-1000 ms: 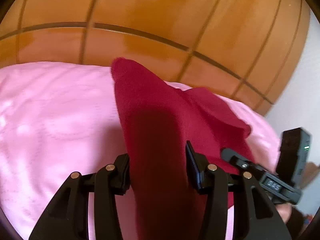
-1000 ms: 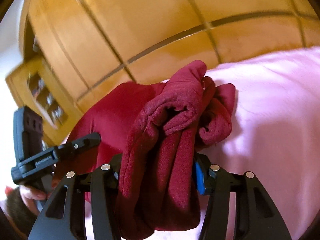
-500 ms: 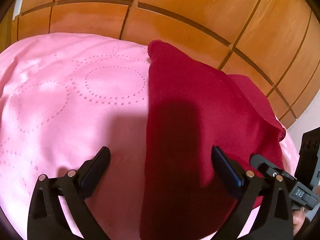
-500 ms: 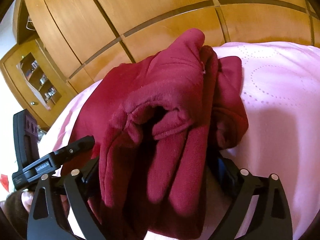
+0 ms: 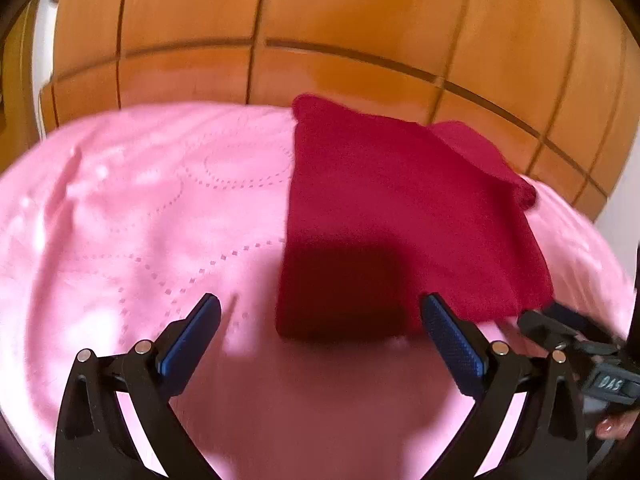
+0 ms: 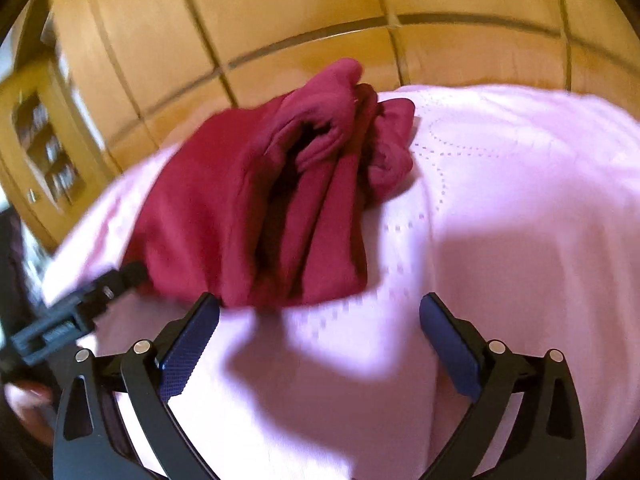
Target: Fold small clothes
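garment: dark red garment (image 5: 404, 216) lying folded on the pink bedspread (image 5: 140, 216), looks like a sweatshirt-type knit but can't say for sure. nothing holding it rn

garment from left cam: flat-ish rectangle, near edge sits just ahead of the fingertips, more toward the right finger than the left. a 2nd layer/flap pokes out at the far right corner

garment from right cam: same red garment (image 6: 272, 208), here you see the bunched end, several thick folds stacked w/ a dark gap between them, a cuff-ish lump at the far right side. near edge is just past the left fingertip

left gripper: left gripper (image 5: 320, 328) spread wide, blue pads (image 5: 192, 332) facing each other w/ only bedspread + the garment's near edge between them. not touching the cloth afaict

right gripper: right gripper (image 6: 320, 328) also wide apart, nothing pinched. pink bedspread (image 6: 500, 200) fills the gap btw the fingers

other gripper in frame: right one shows at the lower right edge of the left cam, left one at the lower left of the right cam, both just beside the garment

bedspread: pink, stitched dotted circle pattern, gripper shadows on it

background: wooden paneled headboard (image 5: 320, 40) behind the bed, wood cabinet (image 6: 44, 152) w/ glass door off to the left in right cam, blurry
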